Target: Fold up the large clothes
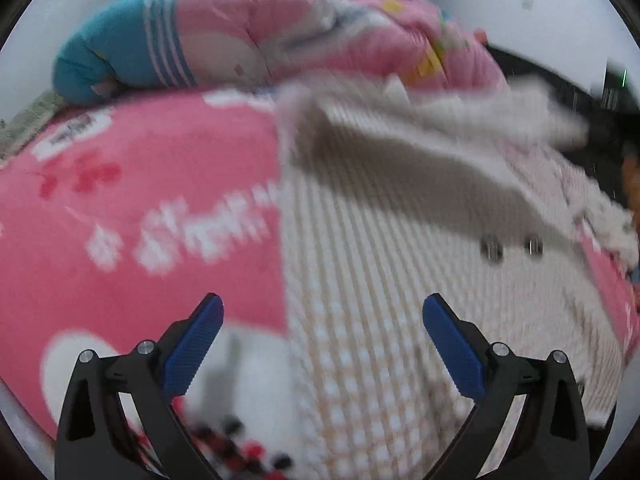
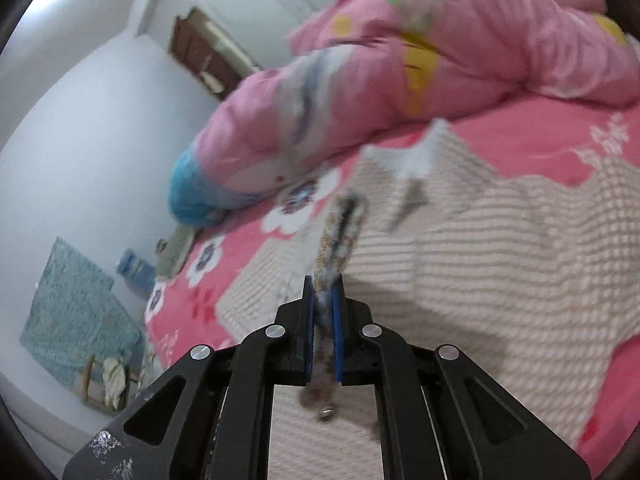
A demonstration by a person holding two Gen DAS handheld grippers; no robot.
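- You are working over a bed with a pink flower-printed sheet (image 2: pixel 520 136), white walls behind, and a rolled pink quilt with a blue end (image 2: pixel 360 72) lying along the far side.
- Your right tool (image 2: pixel 323 312) is pressed together, pinching a bunched edge of the cream-and-beige checked knit garment (image 2: pixel 500 240).
- Your left tool (image 1: pixel 323 344) stands spread and empty above the same garment (image 1: pixel 360 280).
- The garment lies spread on the sheet, one part raised.
- It looks soft, light and floppy, and will likely sag; take hems or corners, not the middle.
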